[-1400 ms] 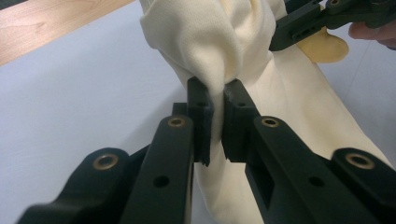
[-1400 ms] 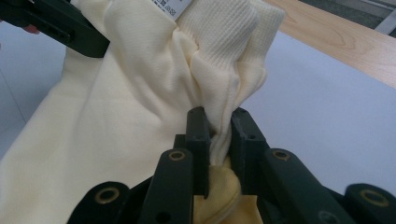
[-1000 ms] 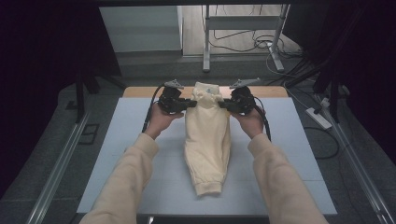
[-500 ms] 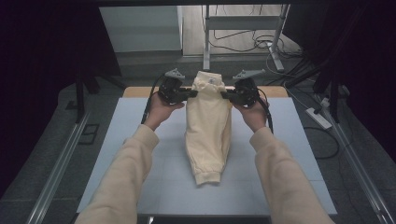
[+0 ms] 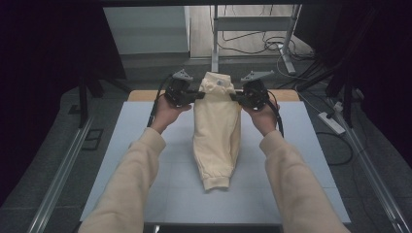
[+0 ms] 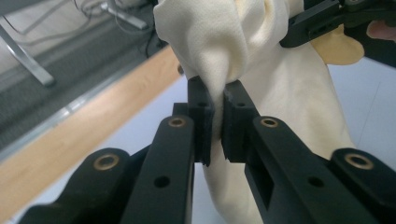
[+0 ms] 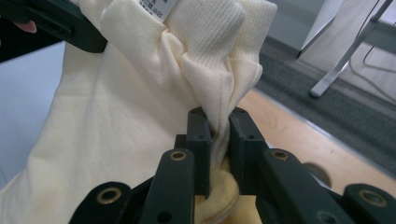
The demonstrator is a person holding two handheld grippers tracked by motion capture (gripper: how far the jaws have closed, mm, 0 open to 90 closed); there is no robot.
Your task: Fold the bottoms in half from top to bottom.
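A cream garment [image 5: 216, 131], folded long, hangs from its waistband above the pale blue table mat [image 5: 121, 145]; its cuffed lower end rests on the mat near the front. My left gripper [image 5: 200, 94] is shut on the waistband's left side, the cloth [image 6: 219, 46] pinched between its pads [image 6: 201, 109]. On the waistband's other side my right gripper [image 5: 233, 95] is shut too, with ribbed fabric [image 7: 205, 60] bunched between its pads [image 7: 201, 135]. A white label [image 5: 221, 82] shows at the top of the waistband. Each gripper's view shows the other gripper across the cloth.
A wooden table edge [image 5: 286, 94] runs along the mat's far side. Behind it stand a metal stand [image 5: 216, 43] and loose cables on the floor. A power strip [image 5: 332, 122] lies on the floor at the right. Metal rails flank the table.
Both grippers have risen and lifted the waistband higher, so the garment hangs straighter and its lower end has slid a little away from the front edge.
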